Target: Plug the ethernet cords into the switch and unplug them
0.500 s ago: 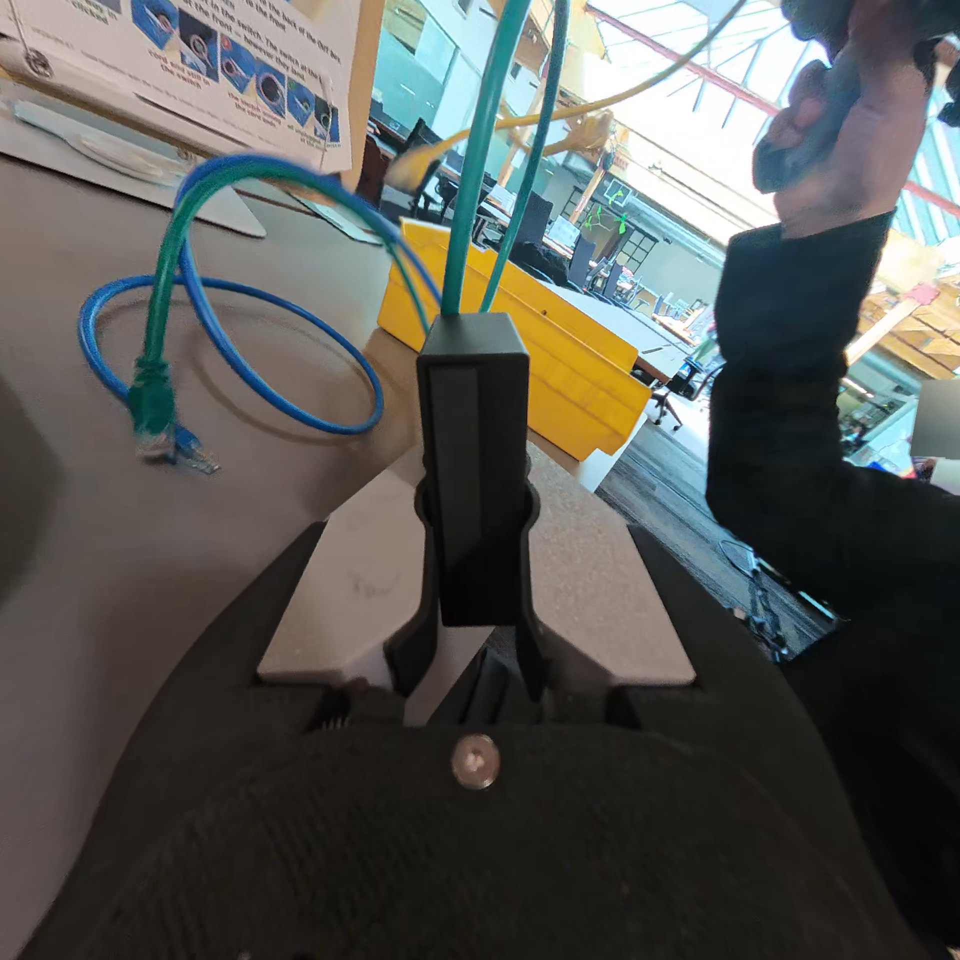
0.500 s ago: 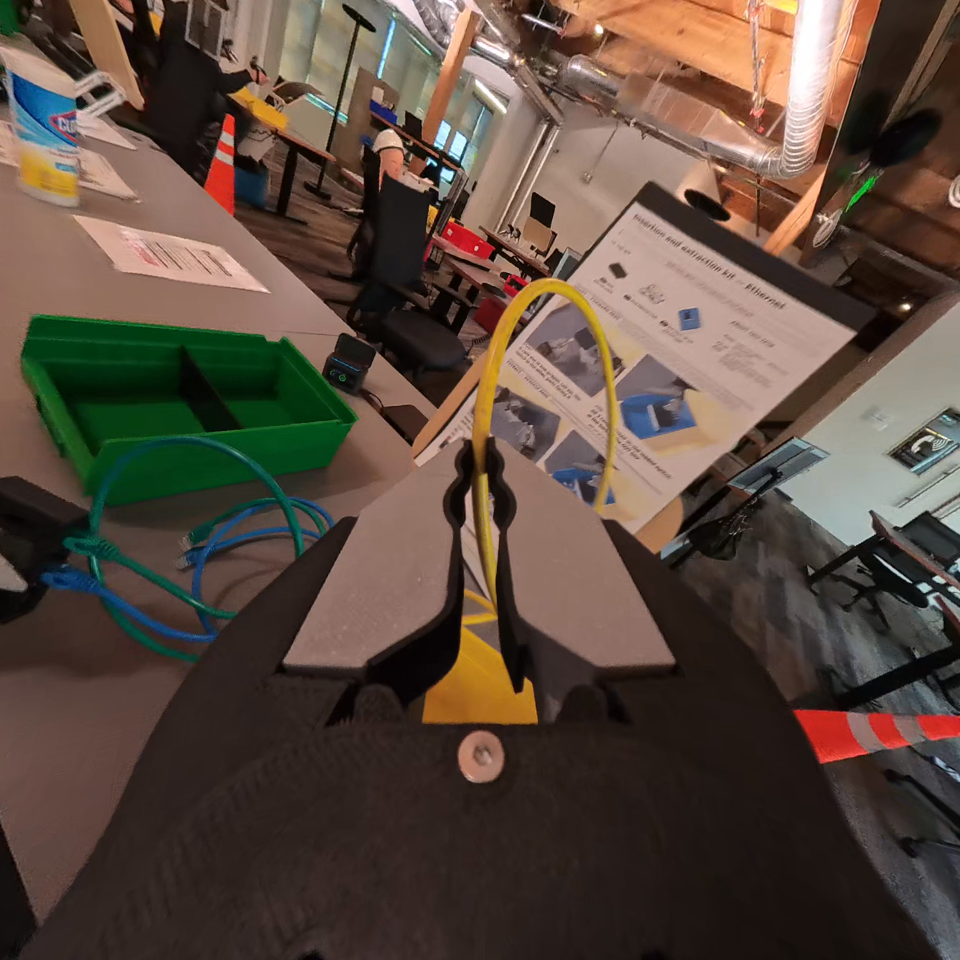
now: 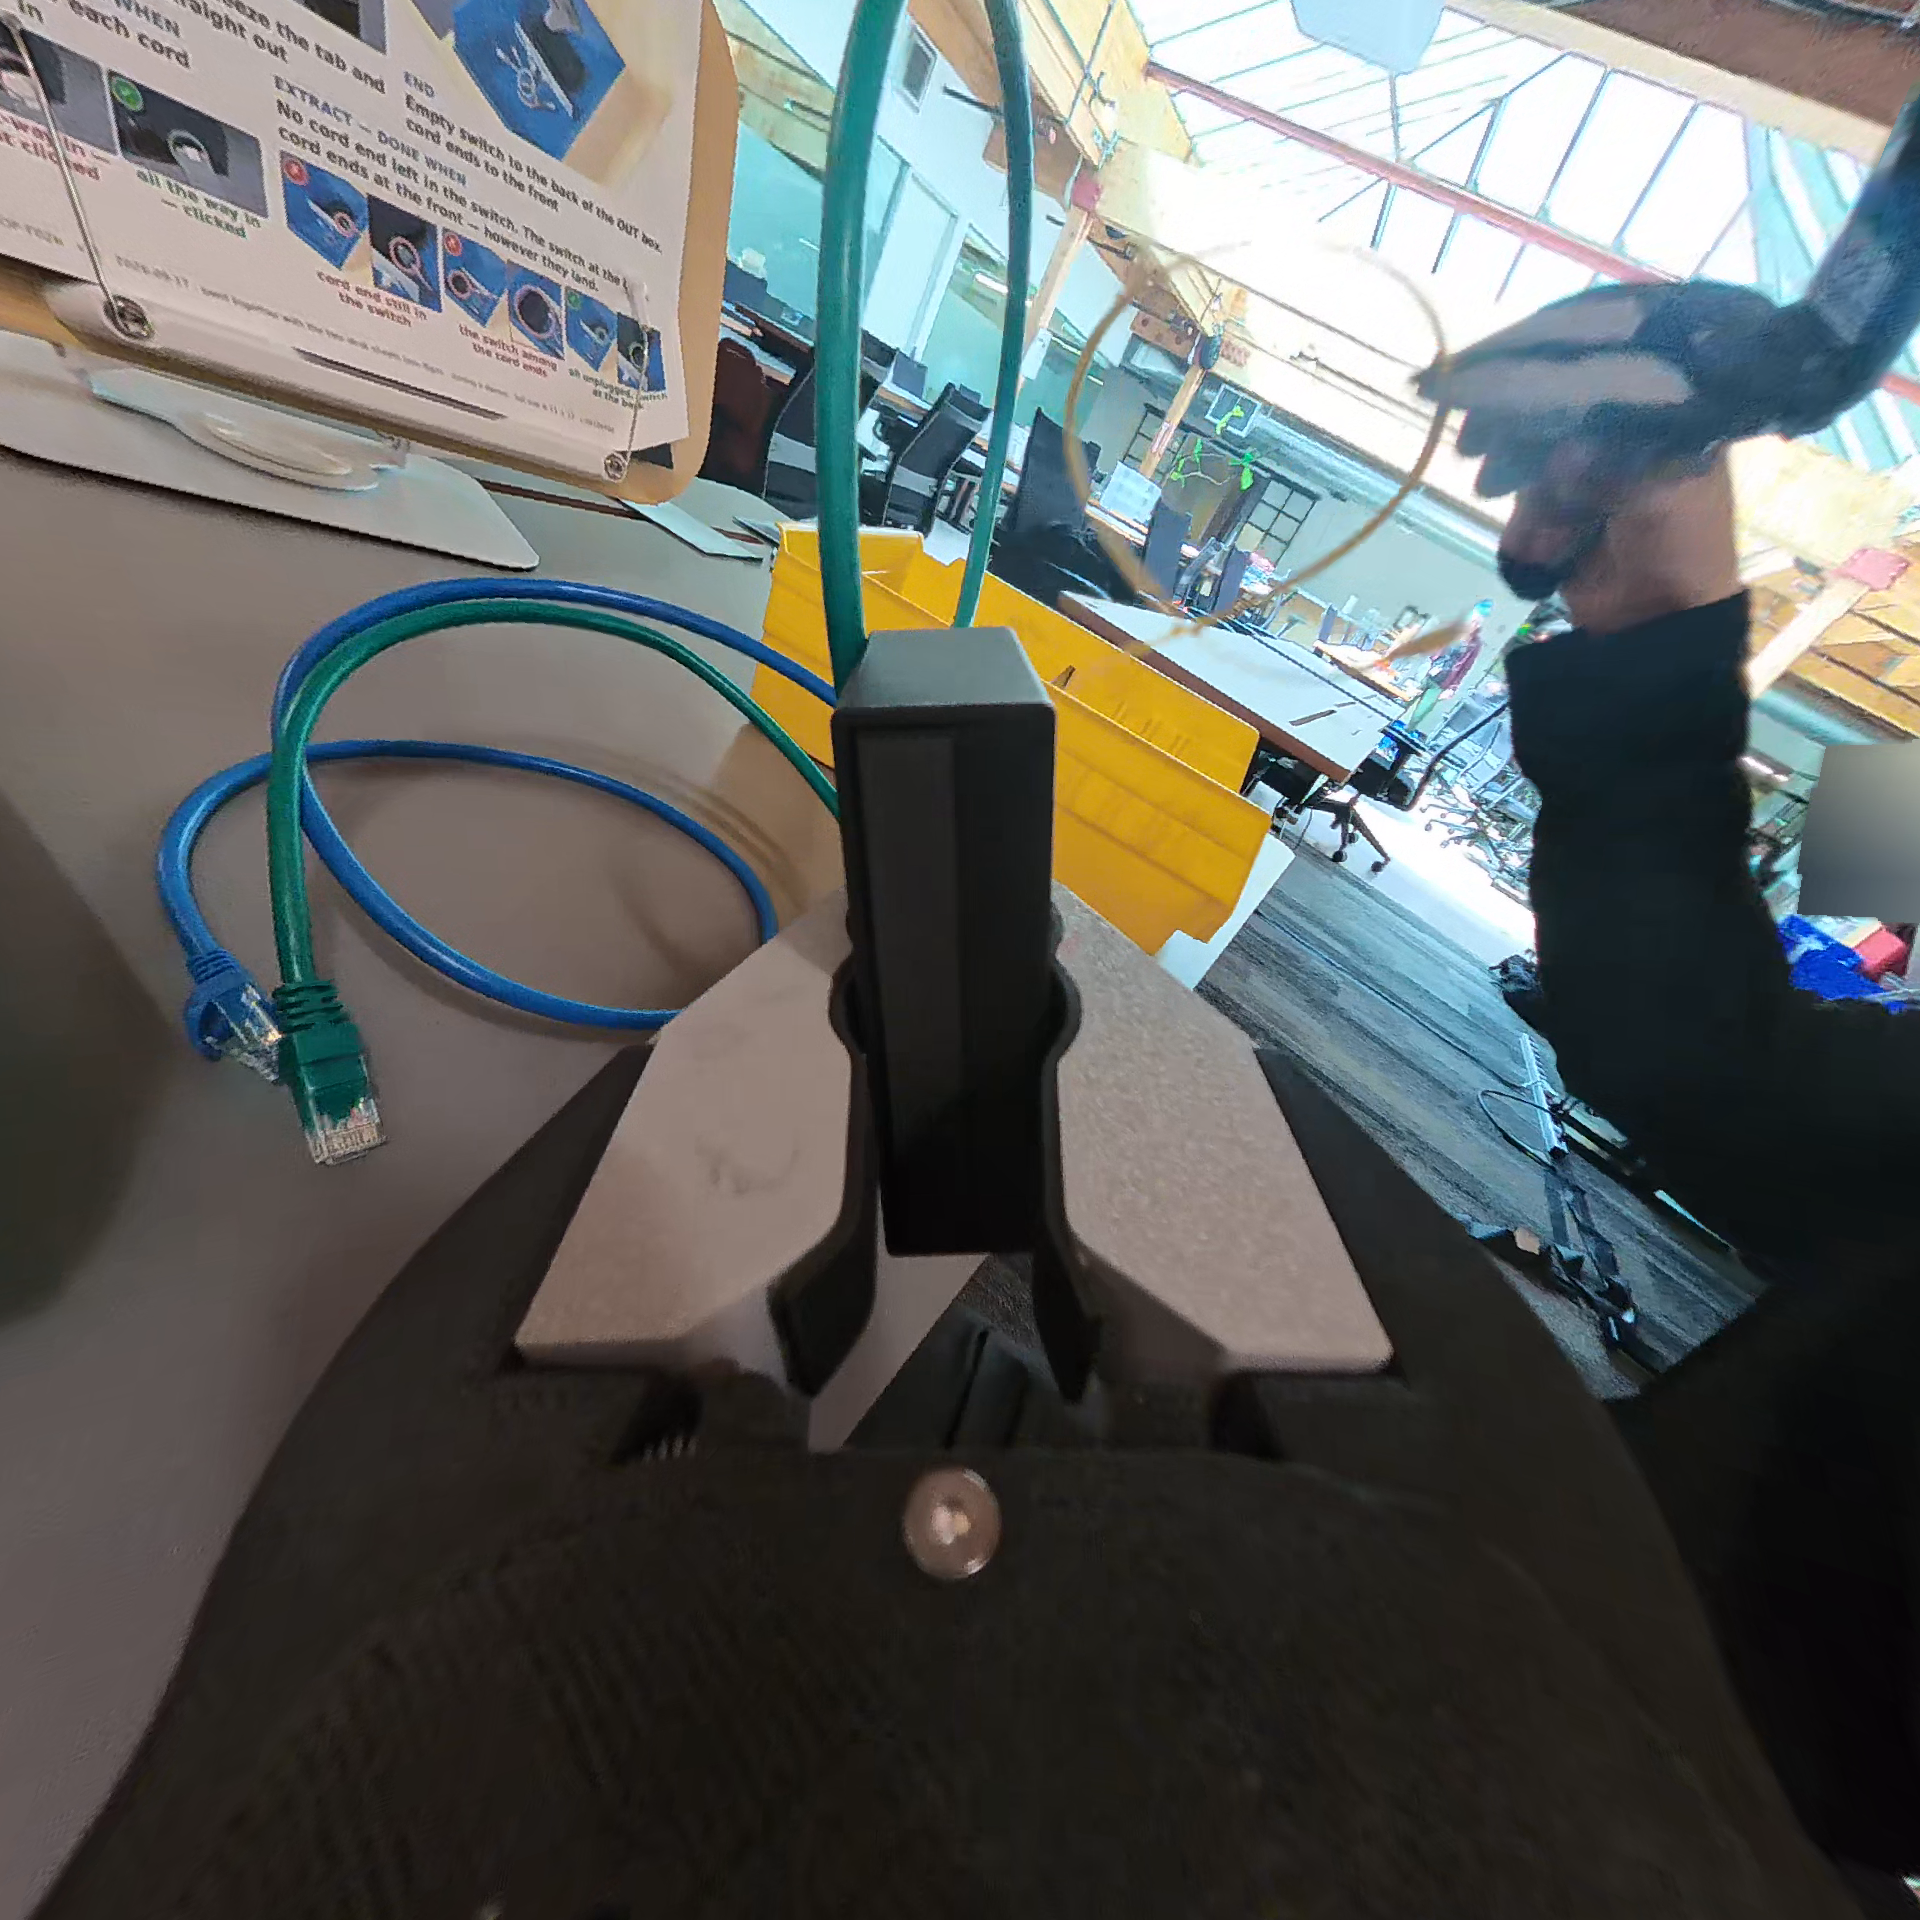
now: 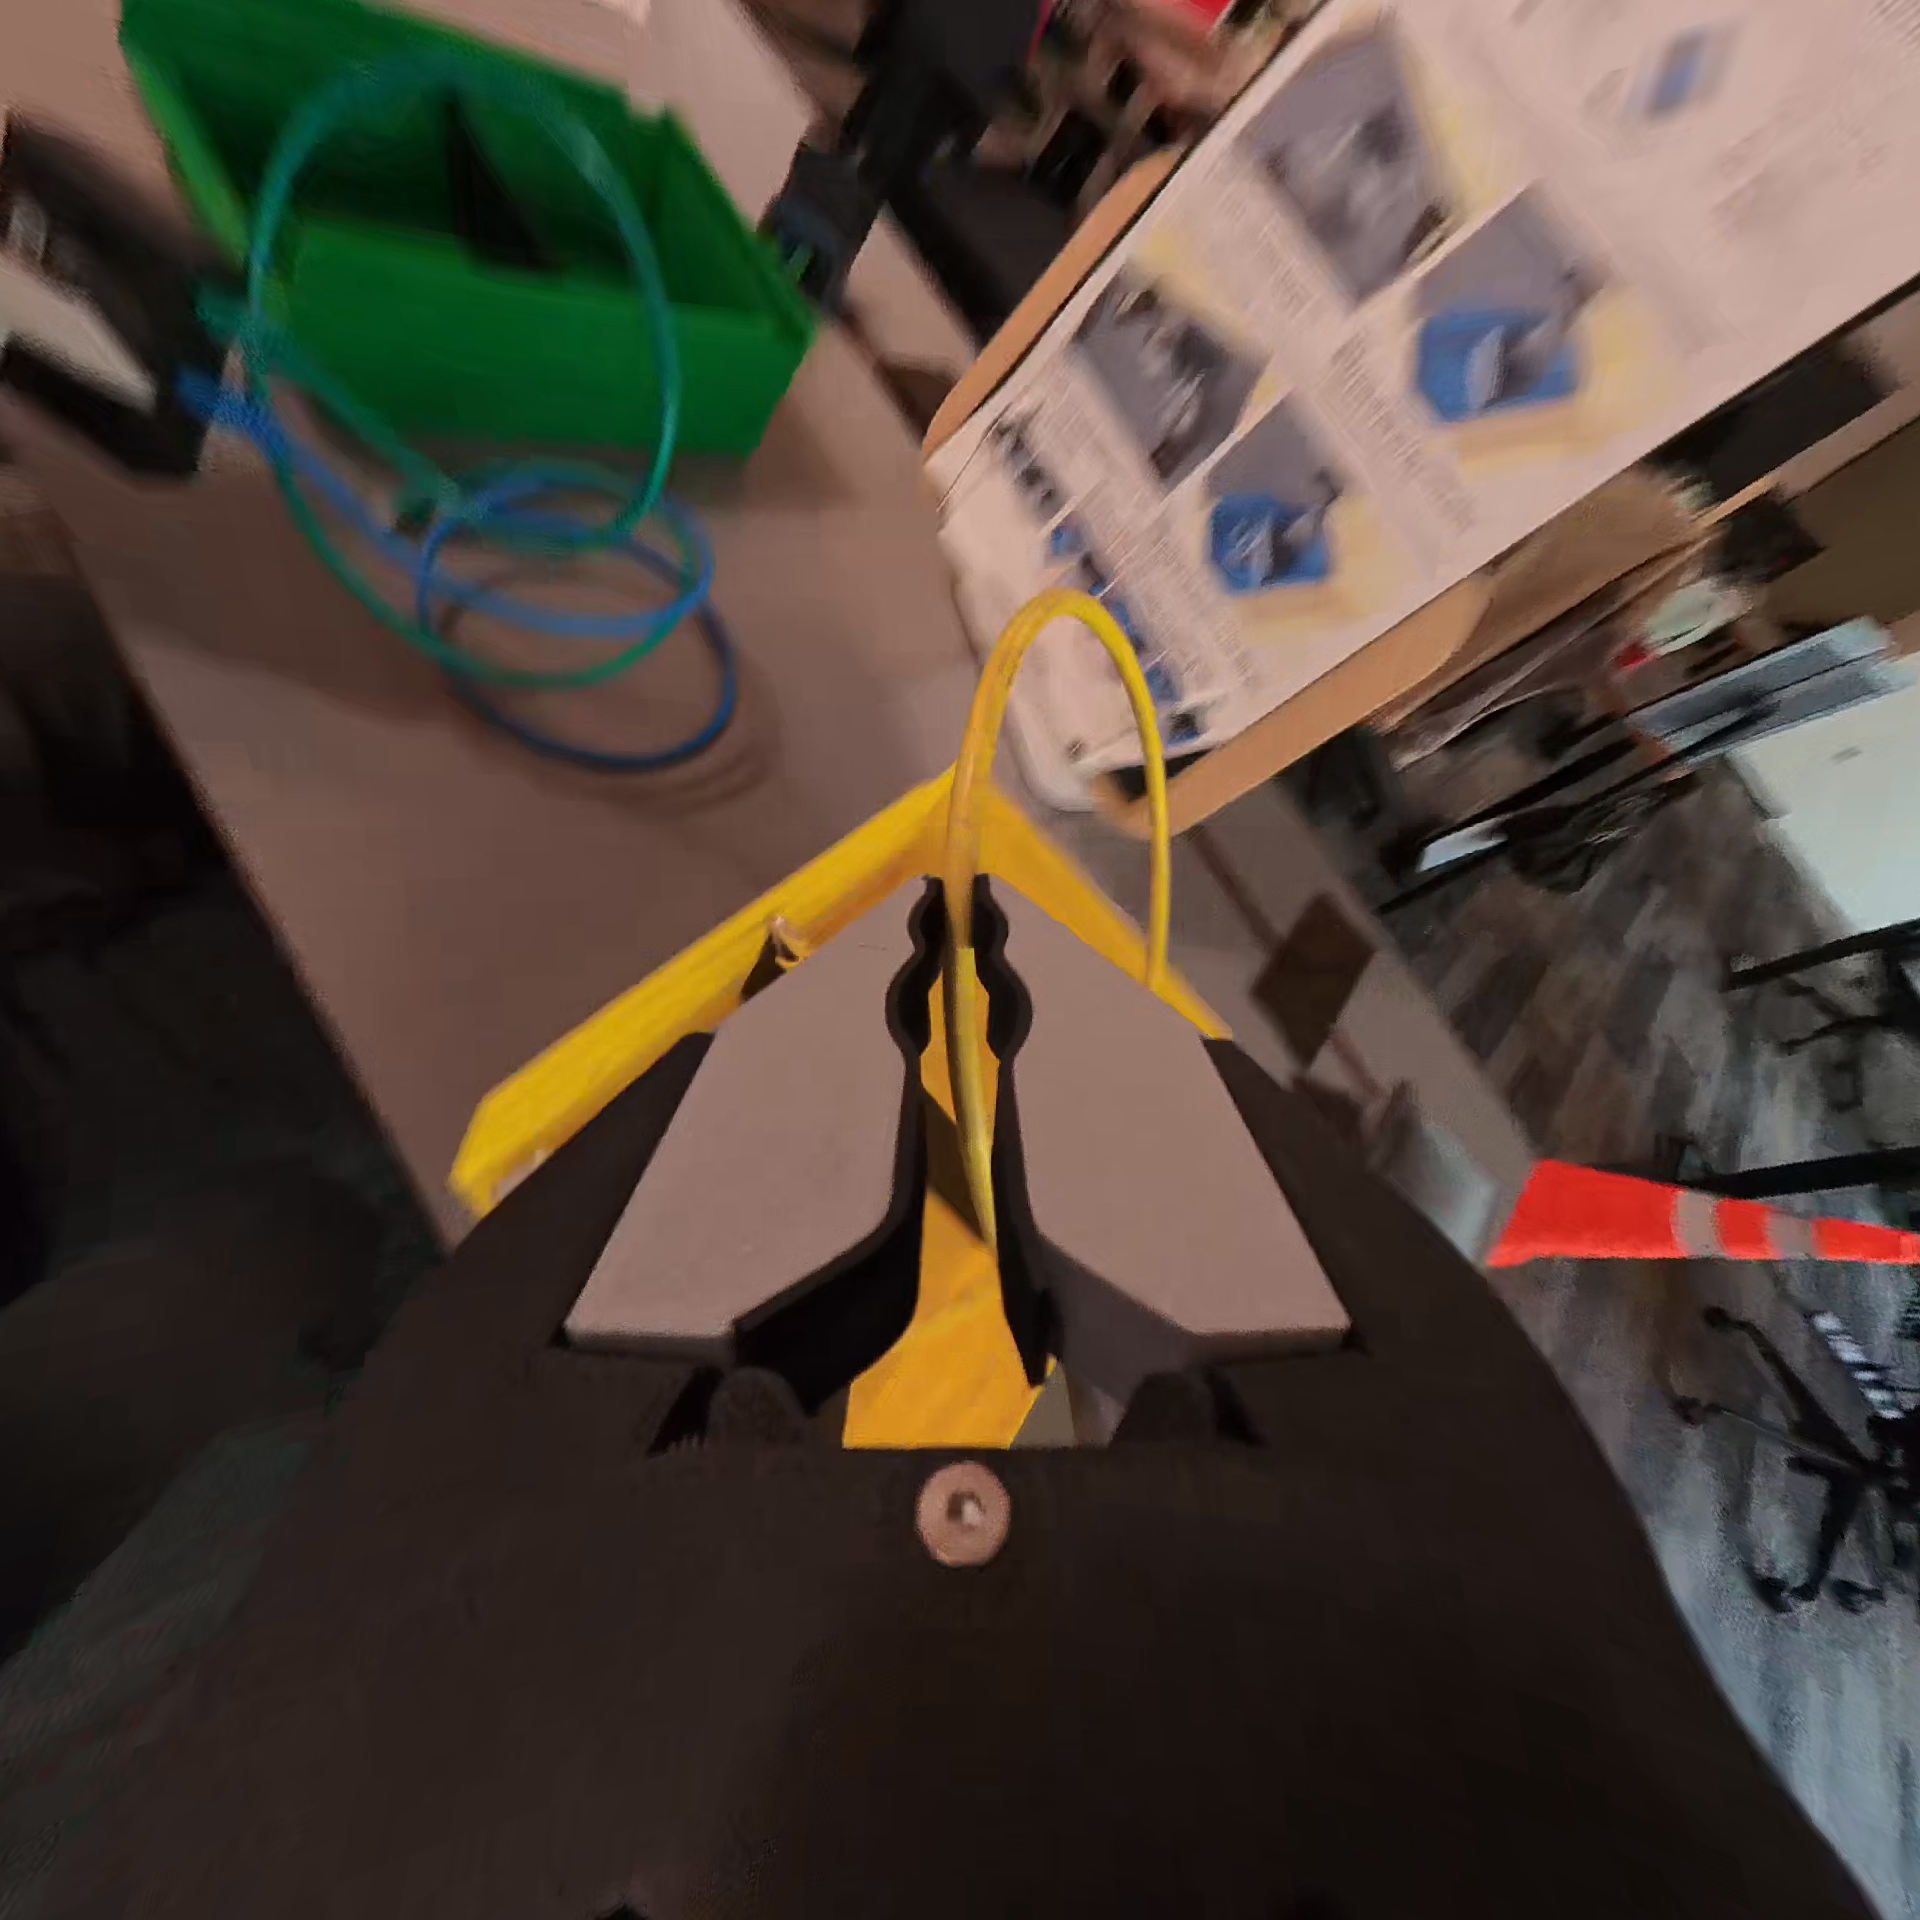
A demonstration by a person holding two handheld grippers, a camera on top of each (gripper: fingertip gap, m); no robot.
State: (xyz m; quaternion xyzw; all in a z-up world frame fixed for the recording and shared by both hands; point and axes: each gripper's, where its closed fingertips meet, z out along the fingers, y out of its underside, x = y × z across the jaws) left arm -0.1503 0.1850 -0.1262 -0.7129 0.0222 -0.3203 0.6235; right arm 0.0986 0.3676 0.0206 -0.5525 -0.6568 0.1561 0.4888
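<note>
My left gripper [image 3: 954, 966] is shut on the black switch [image 3: 945, 790] and holds it upright above the grey table [image 3: 468, 1299]. A green cord [image 3: 836, 312] loops up from the switch's far end. A second green cord [image 3: 286, 831] and a blue cord [image 3: 499, 977] trail from the switch onto the table, their free plugs lying at the left. My right gripper [image 4: 961, 904] is shut on a thin yellow cord [image 4: 1049, 608], whose loop hangs over the yellow bin [image 4: 665, 1008]. The right gripper also shows blurred in the left wrist view [image 3: 1621, 384].
The yellow bin [image 3: 1132, 821] stands at the table's far edge behind the switch. A green divided bin [image 4: 499, 312] is farther along the table. An instruction board [image 4: 1351, 364] leans beside the cords. An orange cone [image 4: 1662, 1231] lies off the table at the right. My right fingertips sit around 35 cm from my left ones.
My right gripper has tipped down with the yellow cord and now points over the yellow bin; its view is blurred by motion. My left gripper still holds the switch, shifted slightly.
</note>
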